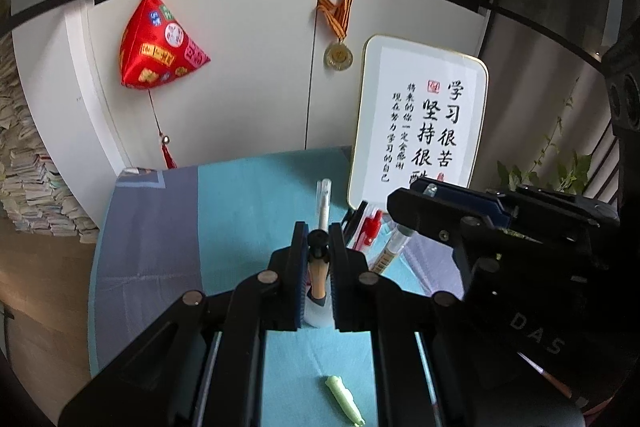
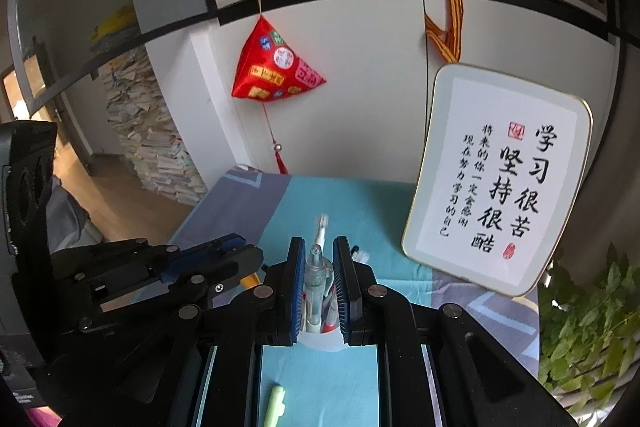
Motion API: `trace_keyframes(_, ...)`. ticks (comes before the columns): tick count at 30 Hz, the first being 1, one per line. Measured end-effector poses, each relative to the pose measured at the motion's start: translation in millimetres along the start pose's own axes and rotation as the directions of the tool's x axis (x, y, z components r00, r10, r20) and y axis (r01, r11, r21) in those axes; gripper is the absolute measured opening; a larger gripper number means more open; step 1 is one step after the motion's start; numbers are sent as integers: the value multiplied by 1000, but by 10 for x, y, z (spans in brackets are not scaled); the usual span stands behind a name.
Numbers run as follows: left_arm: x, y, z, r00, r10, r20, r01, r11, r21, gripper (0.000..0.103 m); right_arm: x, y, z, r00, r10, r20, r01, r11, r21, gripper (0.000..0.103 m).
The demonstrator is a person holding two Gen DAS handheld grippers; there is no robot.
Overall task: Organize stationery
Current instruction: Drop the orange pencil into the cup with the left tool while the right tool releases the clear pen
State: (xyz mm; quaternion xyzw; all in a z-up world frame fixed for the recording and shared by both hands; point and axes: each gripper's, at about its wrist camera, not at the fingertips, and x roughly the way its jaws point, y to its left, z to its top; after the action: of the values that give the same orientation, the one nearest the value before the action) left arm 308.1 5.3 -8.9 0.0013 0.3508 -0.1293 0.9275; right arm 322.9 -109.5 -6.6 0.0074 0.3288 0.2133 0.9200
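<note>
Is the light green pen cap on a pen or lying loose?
Loose. The green cap lies alone on the teal cloth, below the fingers, touching no pen.

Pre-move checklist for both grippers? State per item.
1. Left gripper shut on black-tipped pen: ok.
2. Right gripper shut on clear pen: ok.
3. Clearance between the two grippers, close side by side: cannot tell.
4. White pen put away: not ok, loose on the cloth ahead.
5. Green piece put away: not ok, loose on the cloth below the jaws.
6. Drop spot for the held pens: cannot tell.
</note>
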Motion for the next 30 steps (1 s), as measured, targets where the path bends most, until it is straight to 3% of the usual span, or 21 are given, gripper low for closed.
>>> trace_keyframes(12, 179, 24, -145, 999, -2, -50, 2, 1000, -2, 8, 194, -55, -136, 998, 3, -56, -2, 1000, 14, 16)
trace_keyframes(26, 202, -5, -183, 998, -2, -62, 3, 1000, 11, 8, 173, 21, -180, 998, 11, -54, -11, 1000, -6, 16)
trace_keyframes(30, 186, 24, -175, 998, -11, -64, 11, 1000, -4, 24, 121, 27, -171, 999, 12, -41, -12, 1000, -2, 16)
